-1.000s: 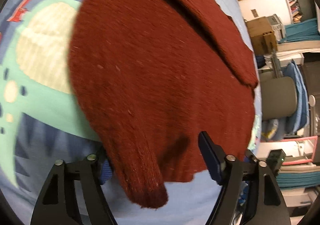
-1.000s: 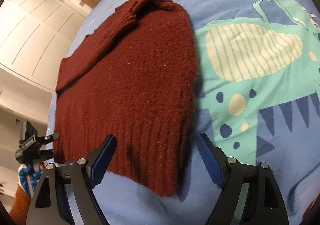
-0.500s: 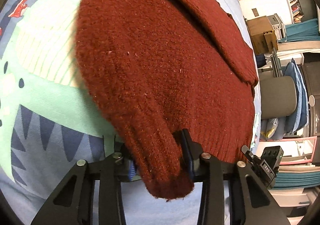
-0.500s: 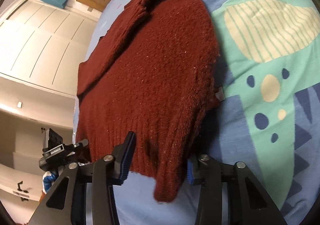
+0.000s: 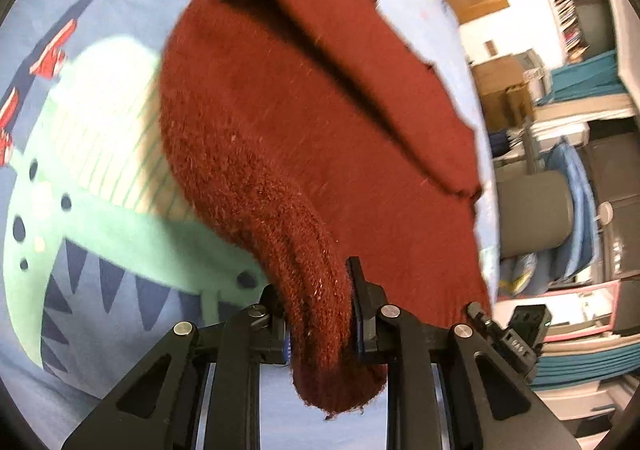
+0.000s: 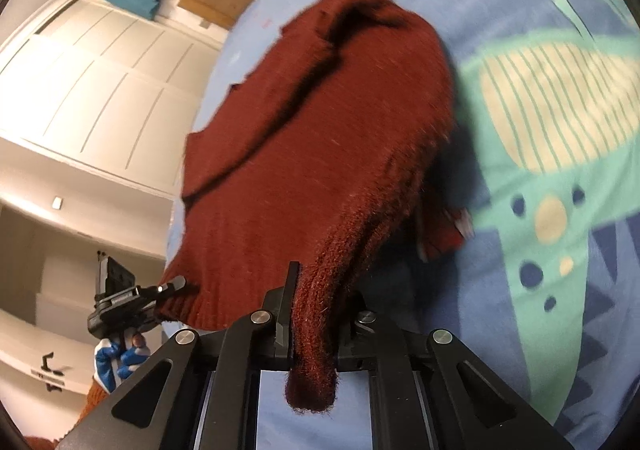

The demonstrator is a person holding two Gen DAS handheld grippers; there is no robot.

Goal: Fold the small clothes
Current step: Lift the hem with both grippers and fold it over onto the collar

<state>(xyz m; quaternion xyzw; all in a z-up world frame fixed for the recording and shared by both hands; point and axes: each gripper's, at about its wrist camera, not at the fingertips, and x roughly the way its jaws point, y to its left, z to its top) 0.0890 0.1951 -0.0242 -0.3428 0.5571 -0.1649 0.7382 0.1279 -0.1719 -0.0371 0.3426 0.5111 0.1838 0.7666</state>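
Left tongs [image 5: 320, 314] closing on red sweater [image 5: 304, 122] hem, right tongs [image 6: 316, 314] clamped on hem, dinosaur bedsheet [image 6: 560, 210]

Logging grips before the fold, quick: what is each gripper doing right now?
Left gripper: jaws closing, pads already pinching the hem of the red sweater.
Right gripper: shut on the sweater's other hem corner.

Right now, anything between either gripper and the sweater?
Nothing visible. The left gripper is closing on a bunched fold of the red sweater; the right gripper is shut on another part of its edge.
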